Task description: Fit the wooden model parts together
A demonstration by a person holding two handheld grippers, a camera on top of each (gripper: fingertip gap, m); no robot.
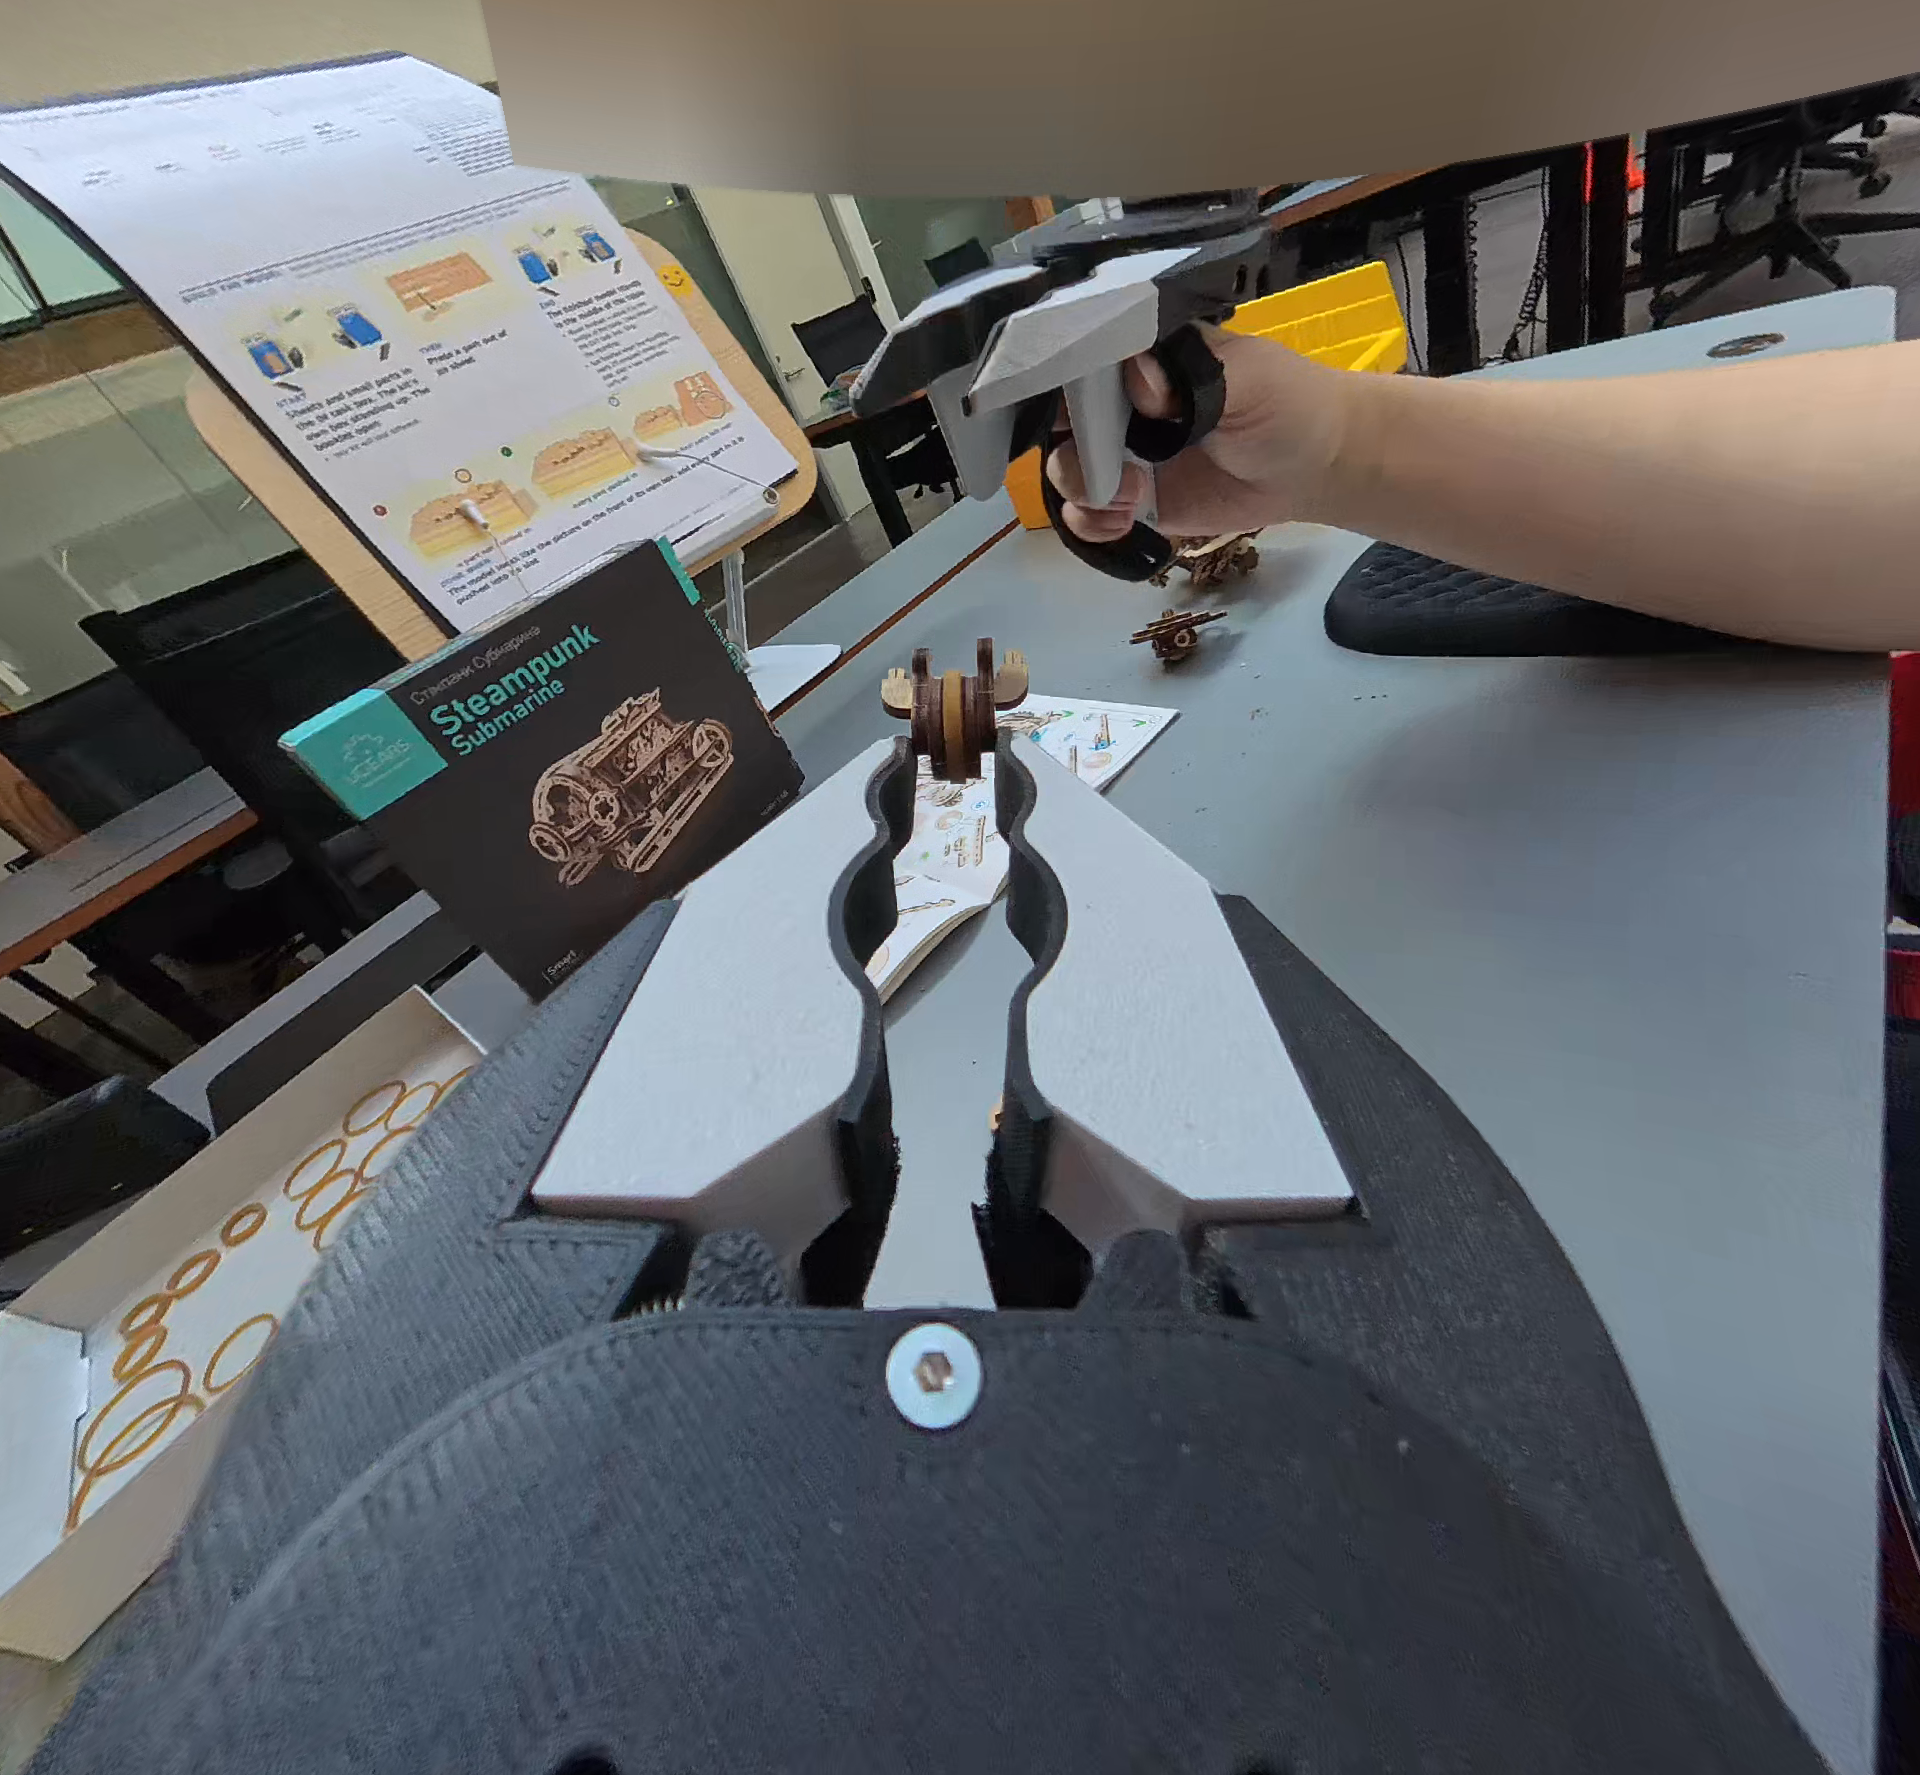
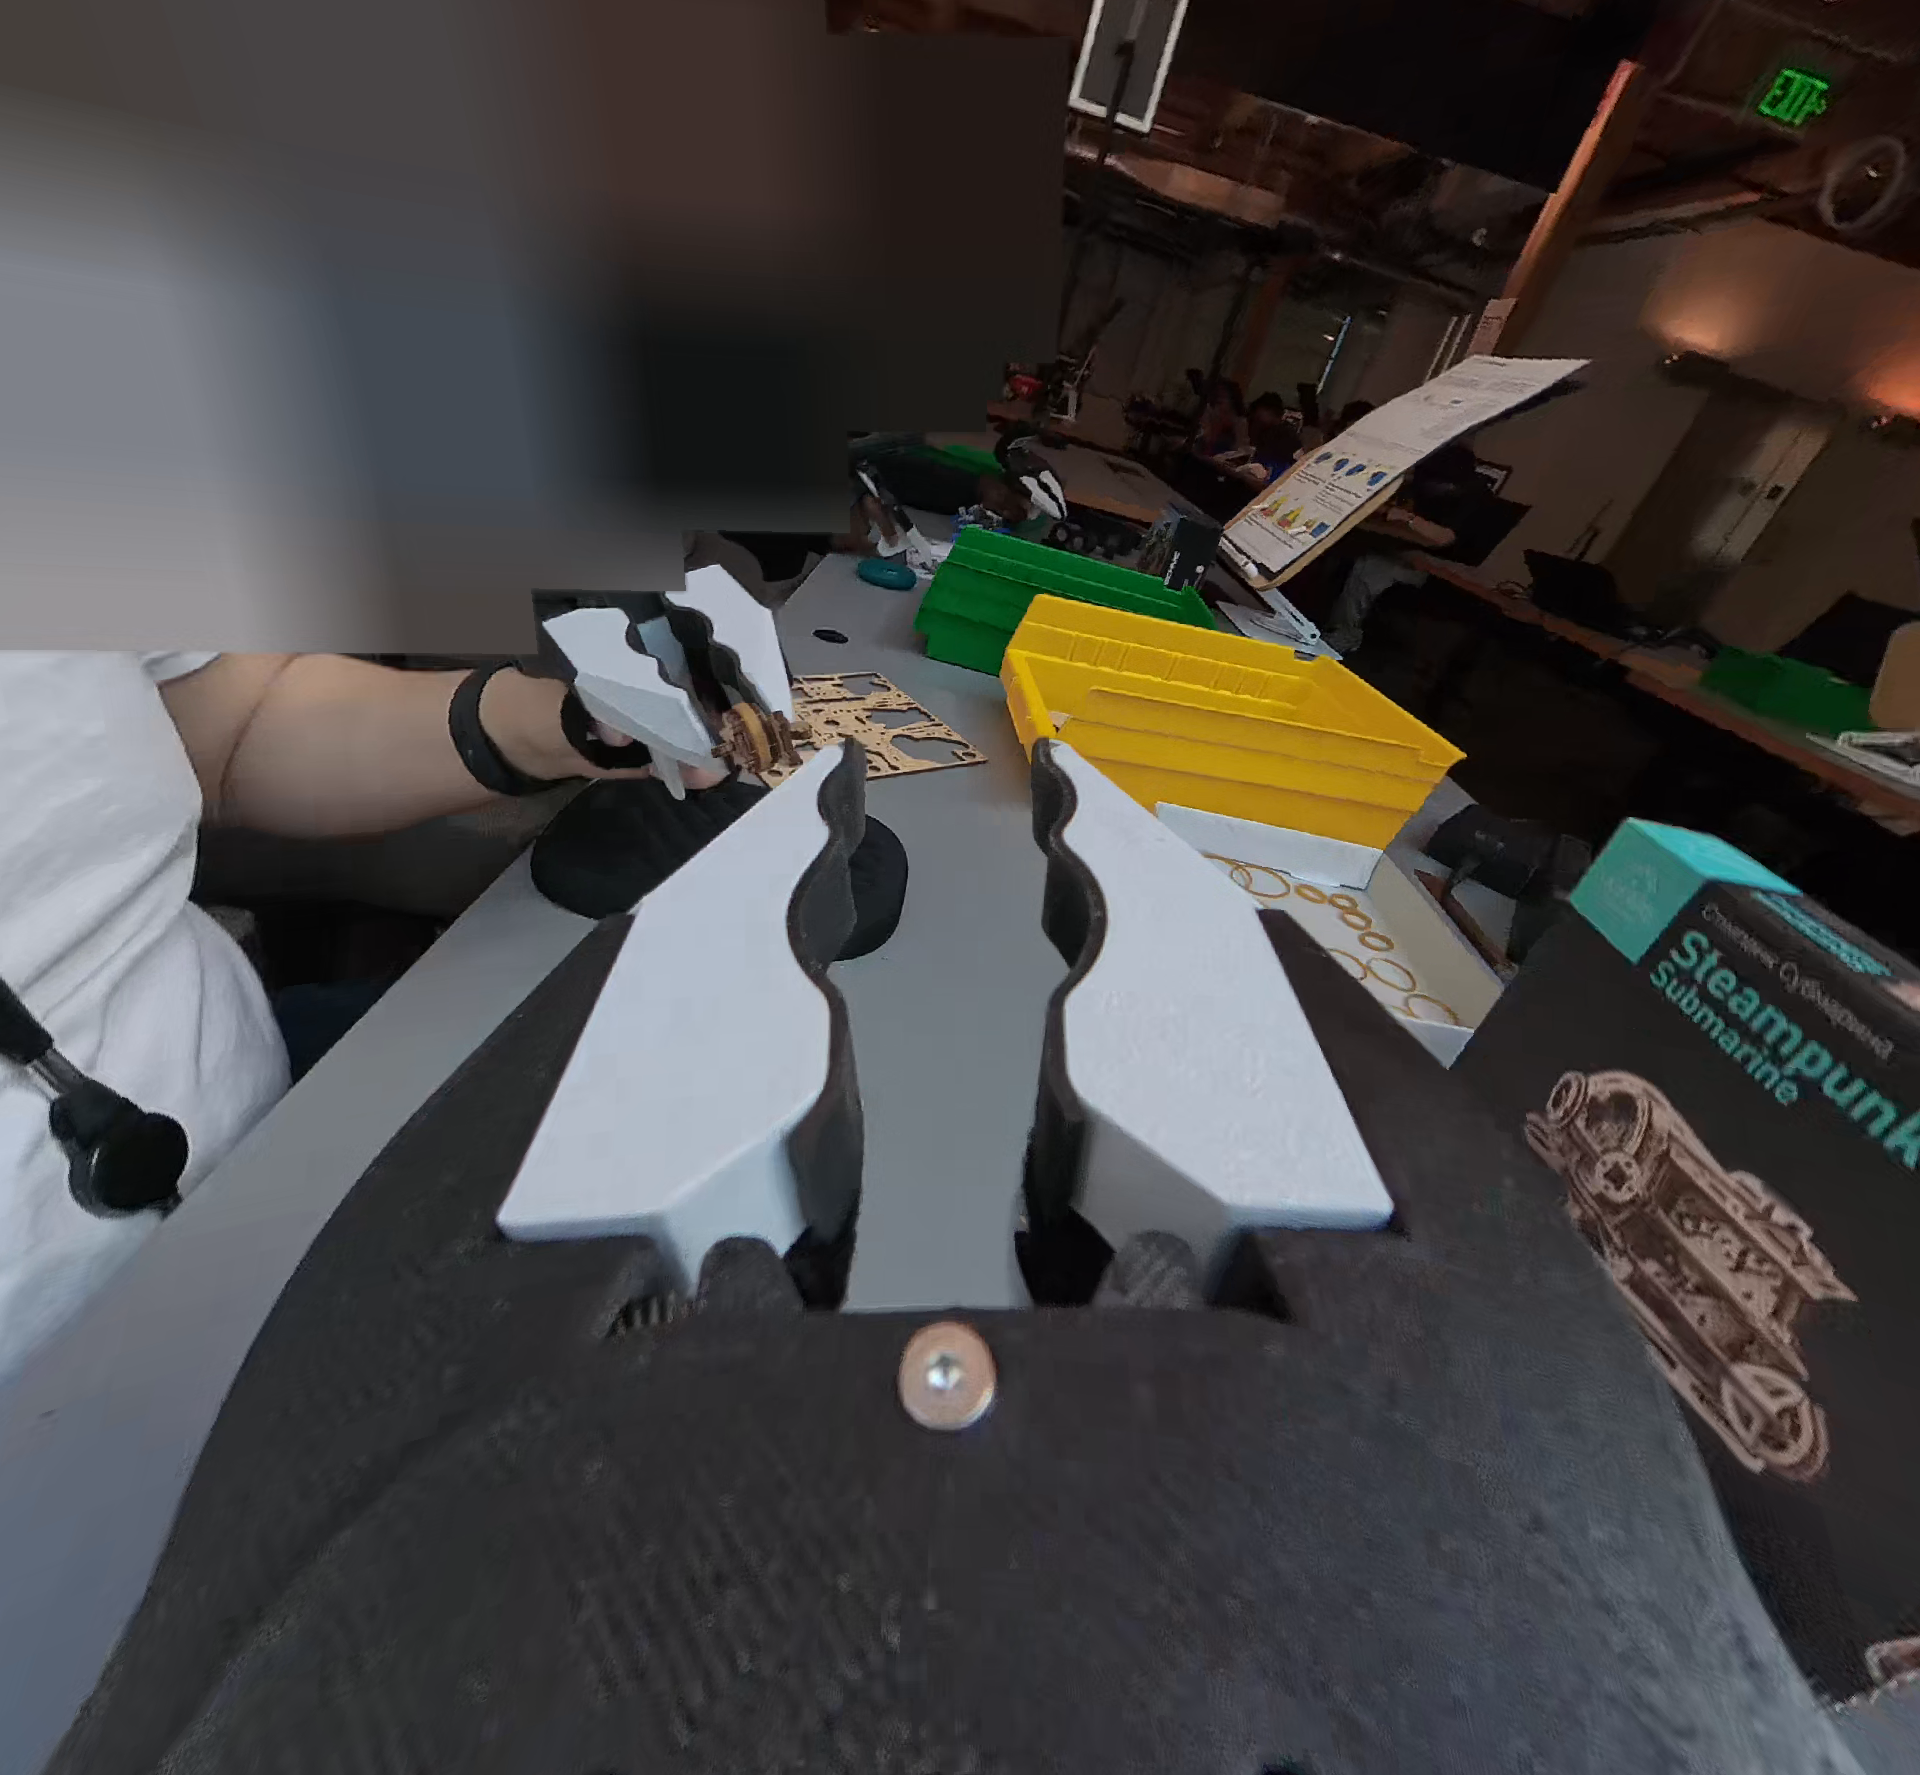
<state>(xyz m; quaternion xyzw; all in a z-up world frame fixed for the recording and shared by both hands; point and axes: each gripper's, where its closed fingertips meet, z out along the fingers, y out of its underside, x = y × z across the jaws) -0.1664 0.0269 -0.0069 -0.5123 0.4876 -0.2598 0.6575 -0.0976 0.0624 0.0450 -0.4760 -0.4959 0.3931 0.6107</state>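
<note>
My left gripper [image 1: 954, 751] is shut on a small wooden sub-assembly [image 1: 953, 709] of dark and light discs with side tabs, held above the grey table [image 1: 1455, 894]. The same gripper and part [image 2: 753, 738] show at the left of the right wrist view. My right gripper [image 2: 940, 759] is open and empty, raised over the table; it shows in the left wrist view [image 1: 1039, 354], in a hand. Two more wooden assemblies [image 1: 1176, 632] [image 1: 1210, 556] lie on the table below it. A punched-out wooden sheet [image 2: 883, 728] lies flat beyond the left gripper.
The dark kit box [image 1: 551, 769] stands at the left, an instruction booklet [image 1: 1039, 790] lies open on the table. A white box of rubber bands [image 1: 208, 1310], a yellow bin [image 2: 1226, 728], a green bin [image 2: 1039, 593], black wrist rests [image 1: 1507, 598] and an instruction board [image 1: 447, 343] surround the work area.
</note>
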